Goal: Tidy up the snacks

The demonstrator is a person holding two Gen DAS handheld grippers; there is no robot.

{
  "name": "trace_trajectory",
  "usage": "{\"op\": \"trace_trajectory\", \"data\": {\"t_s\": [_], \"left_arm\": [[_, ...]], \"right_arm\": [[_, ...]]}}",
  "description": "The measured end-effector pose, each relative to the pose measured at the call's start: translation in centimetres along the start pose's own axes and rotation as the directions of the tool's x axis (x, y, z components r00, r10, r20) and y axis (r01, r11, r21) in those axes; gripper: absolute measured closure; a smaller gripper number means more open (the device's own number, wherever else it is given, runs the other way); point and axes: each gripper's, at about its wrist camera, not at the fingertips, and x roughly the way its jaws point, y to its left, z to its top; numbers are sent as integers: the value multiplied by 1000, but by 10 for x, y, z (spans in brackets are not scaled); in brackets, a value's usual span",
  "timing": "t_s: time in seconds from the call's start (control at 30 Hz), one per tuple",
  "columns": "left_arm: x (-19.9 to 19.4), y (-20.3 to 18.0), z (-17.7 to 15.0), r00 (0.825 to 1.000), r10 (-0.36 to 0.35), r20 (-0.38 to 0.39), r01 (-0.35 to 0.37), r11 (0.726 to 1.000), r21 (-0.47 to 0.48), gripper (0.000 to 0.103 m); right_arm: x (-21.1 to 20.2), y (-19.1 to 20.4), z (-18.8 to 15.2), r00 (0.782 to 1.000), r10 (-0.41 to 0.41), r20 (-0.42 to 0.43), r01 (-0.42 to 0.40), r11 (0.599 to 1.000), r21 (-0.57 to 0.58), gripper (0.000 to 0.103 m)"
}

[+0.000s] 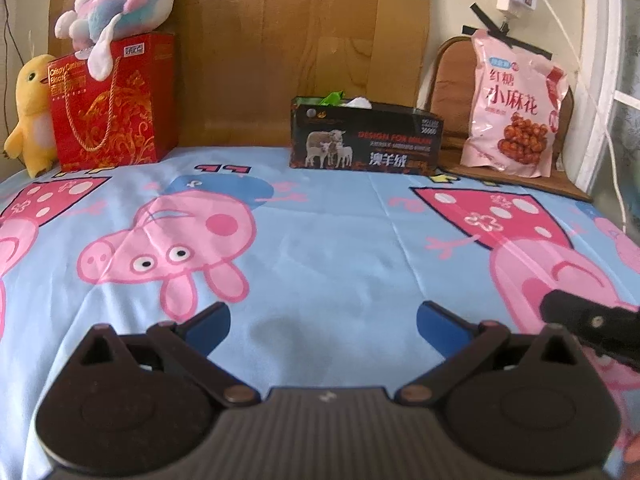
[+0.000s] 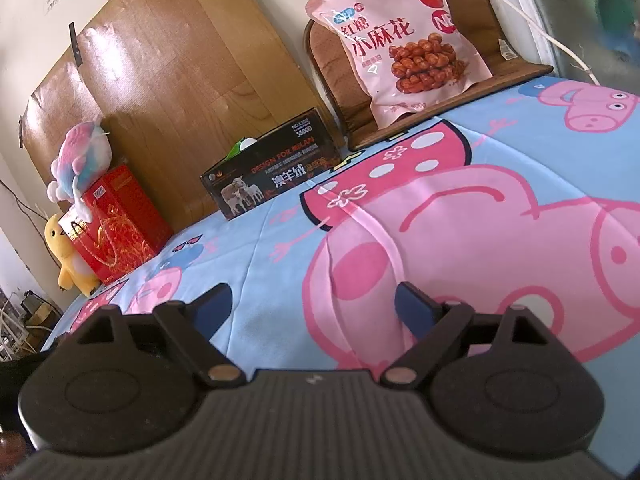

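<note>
A pink snack bag [image 1: 514, 108] with red fried twists printed on it leans upright against a brown chair at the far right; it also shows in the right wrist view [image 2: 400, 40]. A black box with sheep pictures [image 1: 366, 138] stands at the back middle, with green and white items sticking out of its top; it also shows in the right wrist view [image 2: 270, 174]. A red biscuit gift bag [image 1: 114, 104] stands at the back left. My left gripper [image 1: 322, 316] is open and empty above the bed. My right gripper [image 2: 314, 300] is open and empty; part of it shows in the left wrist view [image 1: 588, 320].
The blue cartoon-pig bedsheet [image 1: 340, 240] covers the surface. A pink-blue plush [image 1: 120, 0] sits on the red bag and a yellow plush duck [image 1: 32, 116] stands beside it. A wooden headboard [image 1: 280, 40] is behind. The brown chair [image 1: 448, 84] and white cables [image 1: 560, 20] are at right.
</note>
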Motion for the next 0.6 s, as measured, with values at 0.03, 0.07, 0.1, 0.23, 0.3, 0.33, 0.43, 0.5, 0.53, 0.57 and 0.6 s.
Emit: {"op": "trace_trajectory", "data": {"t_s": [0.03,0.07,0.1,0.23,0.3,0.33,0.43,0.5,0.53,0.57,0.6], "left_arm": [[2,1,-1,1000,1,-9,-1,1000,-2,0],[4,1,-1,1000,-2,-18,2,1000,-5,0],[5,2,-1,1000,-6,-24,5,1000,-11,0],[6,5,-3,1000,-13,-27,12,999,-32,0],[7,3,-3,1000,-8,-28,7,1000,-25,0],[7,2,-4,1000,-2,-30,1,1000,-19,0],[8,-1,-3,999,7,-38,-7,1000,1,0],[8,-3,-4,999,14,-43,-14,1000,14,0],[9,-3,-3,999,16,-45,-15,1000,20,0],[9,-4,-4,999,19,-46,-18,1000,24,0],[9,-4,-4,999,20,-48,-19,999,27,0]], "right_arm": [[0,0,0,1000,1,-1,-1,1000,-2,11],[0,0,0,1000,3,-2,-3,1000,-3,11],[1,0,0,1000,5,-2,-5,1000,-4,11],[1,-1,0,1000,12,-3,-12,1000,-2,9],[1,-1,0,1000,16,-3,-16,1000,0,8],[1,-1,0,1000,17,-2,-17,1000,1,8],[1,0,-1,1000,17,1,-17,1000,2,7],[1,0,-1,1000,16,0,-16,1000,1,6],[1,0,-1,1000,16,1,-16,1000,0,6],[2,0,-1,1000,15,1,-15,1000,-2,6],[2,1,-1,1000,14,2,-14,1000,-4,6]]}}
